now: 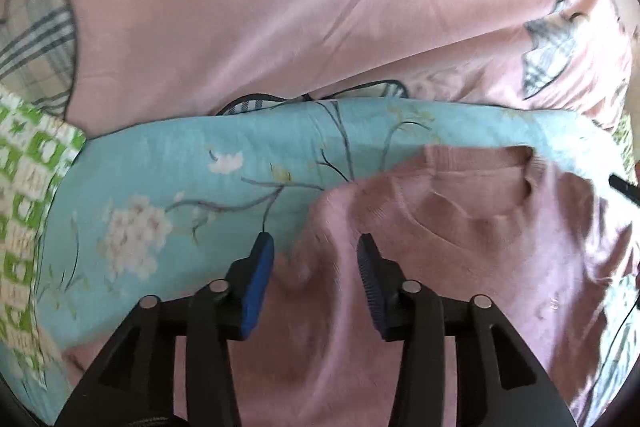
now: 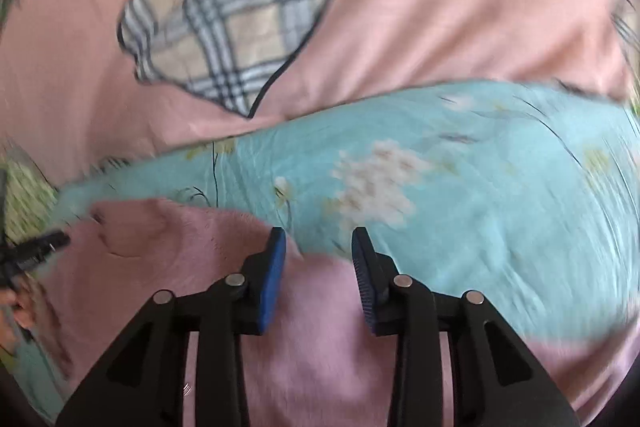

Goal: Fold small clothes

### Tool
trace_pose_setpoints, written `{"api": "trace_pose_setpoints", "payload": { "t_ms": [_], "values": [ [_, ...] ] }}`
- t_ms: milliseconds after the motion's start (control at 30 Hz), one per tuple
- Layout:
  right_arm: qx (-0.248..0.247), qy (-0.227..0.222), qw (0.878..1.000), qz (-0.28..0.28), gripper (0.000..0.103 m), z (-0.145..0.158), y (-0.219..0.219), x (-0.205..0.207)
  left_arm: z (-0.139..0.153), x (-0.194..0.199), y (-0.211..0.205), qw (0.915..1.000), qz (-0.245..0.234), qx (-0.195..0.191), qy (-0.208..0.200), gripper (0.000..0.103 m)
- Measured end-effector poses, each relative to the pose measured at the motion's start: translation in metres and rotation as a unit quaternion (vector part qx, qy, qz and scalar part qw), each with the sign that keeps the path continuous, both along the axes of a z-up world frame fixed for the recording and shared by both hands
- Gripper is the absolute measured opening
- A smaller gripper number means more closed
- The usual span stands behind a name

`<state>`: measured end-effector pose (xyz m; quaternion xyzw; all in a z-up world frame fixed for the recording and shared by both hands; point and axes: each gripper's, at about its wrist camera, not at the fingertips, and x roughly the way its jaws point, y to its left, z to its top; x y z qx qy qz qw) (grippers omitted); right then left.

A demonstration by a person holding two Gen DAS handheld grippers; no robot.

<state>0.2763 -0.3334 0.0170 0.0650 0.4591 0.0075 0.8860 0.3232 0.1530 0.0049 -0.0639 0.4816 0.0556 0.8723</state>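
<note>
No brand, label or readable writing shows in either view; the only markings are printed patterns.

A small dusty-pink knitted sweater with a ribbed round neckline (image 1: pixel 460 227) lies spread on a light turquoise bedcover printed with white blossoms and thin dark branches (image 1: pixel 160 187). Beyond that cover lies a pink sheet with beige-and-grey plaid heart patches (image 2: pixel 232 27), and at the left edge of the left wrist view sits a green-and-white patterned cloth (image 1: pixel 24 187).

In the left wrist view the left gripper (image 1: pixel 316 251) hangs over the sweater's shoulder area, the neckline lying ahead and to the right of its tips. Its black jaws with blue pads stand partly apart. Pink knit shows in the gap, but the pads do not appear to press on it, though the blur makes this hard to settle.

In the right wrist view the right gripper (image 2: pixel 318 243) hangs over the opposite edge of the sweater (image 2: pixel 180 259), where pink fabric meets the turquoise cover (image 2: pixel 480 207). Its jaws are likewise partly apart, with nothing clamped between the pads. The sweater spreads below and to the left of its tips. At the far left edge of this view the dark tip of the other tool (image 2: pixel 40 247) is seen above the sweater.
</note>
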Motion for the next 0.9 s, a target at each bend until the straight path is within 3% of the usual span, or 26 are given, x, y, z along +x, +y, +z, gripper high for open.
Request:
{"api": "trace_pose_setpoints", "payload": {
  "t_ms": [133,267,400,500,633,767,833,867,900],
  "values": [
    [0.026,-0.02,0.996,-0.079,0.036,0.01,-0.045,-0.072,0.015,-0.043,-0.019,0.9996,-0.008,-0.026,0.0,0.051],
    [0.049,-0.029,0.979,-0.194,0.036,0.016,-0.111,-0.154,-0.002,-0.079,-0.051,0.9987,-0.014,-0.048,0.013,0.055],
    [0.08,-0.023,0.948,-0.306,0.038,0.003,-0.17,-0.217,-0.028,-0.106,-0.083,0.9965,-0.023,-0.067,0.045,0.055],
    [0.111,-0.03,0.915,-0.386,0.04,-0.002,-0.225,-0.251,-0.045,-0.117,-0.102,0.9949,-0.027,-0.071,0.066,0.055],
    [0.16,-0.068,0.866,-0.468,0.048,-0.008,-0.277,-0.268,-0.056,-0.12,-0.114,0.9931,-0.02,-0.084,0.08,0.055],
    [0.221,-0.113,0.83,-0.5,0.049,-0.019,-0.312,-0.265,-0.059,-0.121,-0.122,0.9924,-0.019,-0.087,0.085,0.059],
    [0.208,-0.119,0.831,-0.502,0.04,-0.018,-0.319,-0.256,-0.061,-0.121,-0.122,0.9928,-0.018,-0.082,0.086,0.059],
    [0.195,-0.114,0.836,-0.5,0.018,-0.015,-0.318,-0.254,-0.061,-0.121,-0.121,0.9926,-0.018,-0.083,0.086,0.059],
    [0.19,-0.112,0.845,-0.487,0.013,-0.009,-0.315,-0.247,-0.061,-0.122,-0.119,0.9926,-0.017,-0.084,0.086,0.059]
  ]
}}
